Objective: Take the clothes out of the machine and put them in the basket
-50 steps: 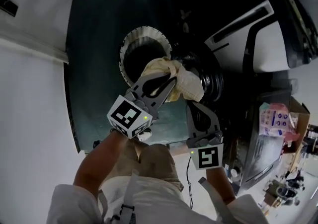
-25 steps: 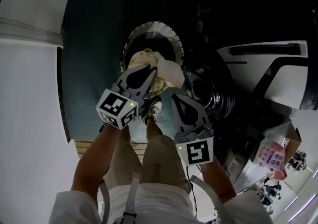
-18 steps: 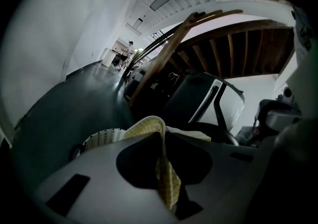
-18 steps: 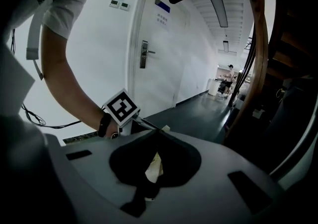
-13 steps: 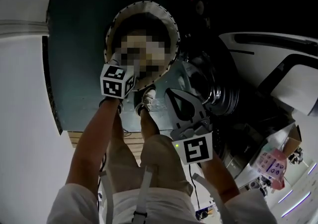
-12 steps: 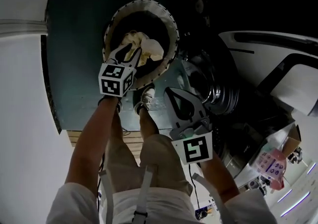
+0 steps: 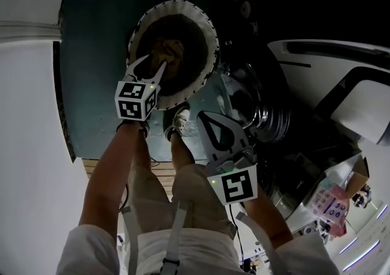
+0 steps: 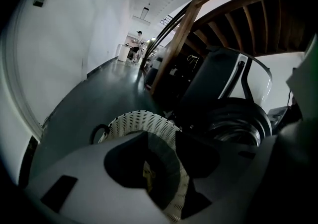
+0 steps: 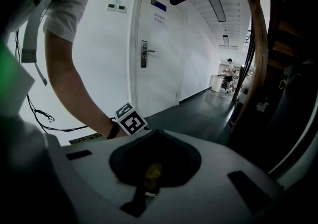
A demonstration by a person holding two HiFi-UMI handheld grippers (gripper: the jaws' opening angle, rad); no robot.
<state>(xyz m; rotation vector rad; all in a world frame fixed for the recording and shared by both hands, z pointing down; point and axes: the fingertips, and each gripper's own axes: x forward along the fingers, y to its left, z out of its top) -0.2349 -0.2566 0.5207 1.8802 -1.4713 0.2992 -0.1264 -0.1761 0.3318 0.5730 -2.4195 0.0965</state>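
Since the frame half a second back, the cloth [image 7: 166, 50] is let go by the left gripper [image 7: 152, 63]. It is no longer pinched above the rim and is now seen lying low inside the basket [image 7: 211, 33], dim against the dark bottom. That gripper's jaws have just been opening and are held moderately apart, with nothing pressed between the pads. Through the gap, in the left gripper view, the white woven wall of the basket is seen. The left gripper is held over the near rim, pointed down into the basket. The right gripper [image 7: 203, 116] is kept outside the basket, just beside the person's shoe [image 7: 180, 121]. Its jaws are brought together at the tips, and nothing is seen gripped by them. The machine [image 7: 268, 109] is seen just to the right of the basket, on the dark floor [image 7: 97, 54].
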